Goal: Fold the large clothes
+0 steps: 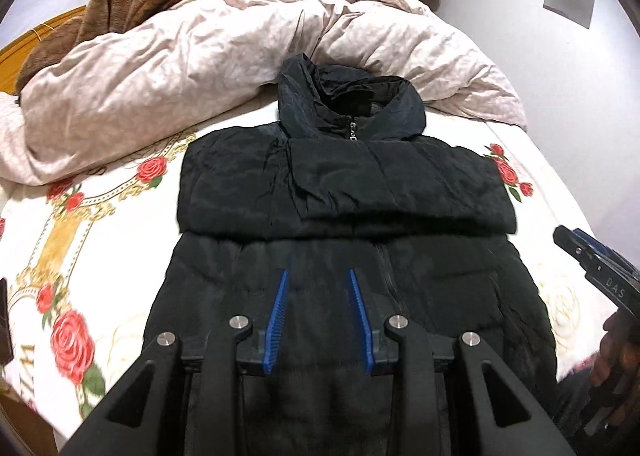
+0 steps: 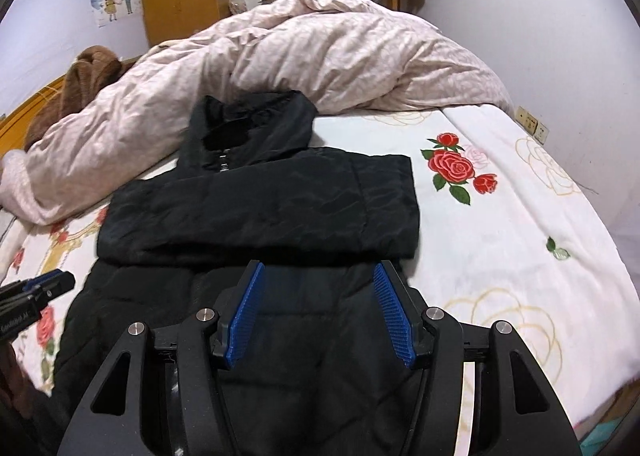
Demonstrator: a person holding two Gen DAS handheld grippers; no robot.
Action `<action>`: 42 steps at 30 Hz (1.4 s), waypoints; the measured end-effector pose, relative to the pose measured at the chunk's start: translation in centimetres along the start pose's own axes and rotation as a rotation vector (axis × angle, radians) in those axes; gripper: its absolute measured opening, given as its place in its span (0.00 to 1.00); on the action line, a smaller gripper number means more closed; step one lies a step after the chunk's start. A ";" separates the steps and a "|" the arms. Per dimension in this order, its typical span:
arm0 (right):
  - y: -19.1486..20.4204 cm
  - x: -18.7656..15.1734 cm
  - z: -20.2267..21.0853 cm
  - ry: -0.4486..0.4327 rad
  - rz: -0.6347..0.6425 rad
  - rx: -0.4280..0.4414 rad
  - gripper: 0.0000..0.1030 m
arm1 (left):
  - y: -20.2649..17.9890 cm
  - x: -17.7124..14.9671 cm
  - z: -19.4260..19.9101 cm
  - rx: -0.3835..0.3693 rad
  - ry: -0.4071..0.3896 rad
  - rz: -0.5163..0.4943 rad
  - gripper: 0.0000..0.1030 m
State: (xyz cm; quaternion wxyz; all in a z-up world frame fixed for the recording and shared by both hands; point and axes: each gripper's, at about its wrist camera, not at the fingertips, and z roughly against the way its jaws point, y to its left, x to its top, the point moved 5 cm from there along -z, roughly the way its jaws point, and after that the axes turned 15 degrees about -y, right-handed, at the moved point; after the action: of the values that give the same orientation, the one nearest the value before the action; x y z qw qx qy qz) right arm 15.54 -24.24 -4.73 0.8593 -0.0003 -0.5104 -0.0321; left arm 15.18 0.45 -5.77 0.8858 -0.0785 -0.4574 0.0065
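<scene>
One black padded jacket (image 1: 344,216) lay zipped on the rose-print bedsheet (image 1: 80,240), both sleeves folded across its chest. Two grippers, left gripper (image 1: 319,274) and right gripper (image 2: 319,268), hovered above its lower half, jaws parted, holding nothing. Pinching both hem corners evenly would probably keep the upward fold square. One crumpled duvet (image 1: 200,68) lay beyond.

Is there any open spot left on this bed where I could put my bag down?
Yes: bare bedsheet right of the black jacket, around the rose print. The far end is crowded by the pink duvet and brown blanket.
</scene>
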 end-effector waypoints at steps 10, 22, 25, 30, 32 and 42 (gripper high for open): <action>5.2 -0.4 5.5 -0.032 0.057 0.057 0.56 | -0.4 -1.2 5.6 -0.018 -0.026 0.005 0.37; 9.8 3.0 2.5 -0.054 0.218 0.056 0.56 | 0.7 2.5 6.2 -0.001 -0.083 -0.009 0.45; 9.7 4.6 1.3 -0.060 0.220 0.045 0.56 | 1.2 3.8 5.3 0.008 -0.089 -0.018 0.45; 9.1 6.9 0.2 -0.070 0.224 0.037 0.56 | 1.5 5.9 3.5 0.004 -0.094 -0.018 0.45; 8.7 7.7 -0.3 -0.069 0.212 0.037 0.56 | 1.5 6.8 2.7 -0.002 -0.095 -0.017 0.45; 8.4 10.3 -5.1 -0.044 0.186 0.081 0.56 | 1.3 10.6 -3.3 -0.025 -0.075 -0.035 0.50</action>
State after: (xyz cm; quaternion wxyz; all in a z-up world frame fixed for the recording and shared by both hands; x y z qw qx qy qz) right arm 25.36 -16.64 2.10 0.8465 -0.0135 -0.5277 0.0686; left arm 24.06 2.20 0.75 0.8671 -0.0810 -0.4914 -0.0118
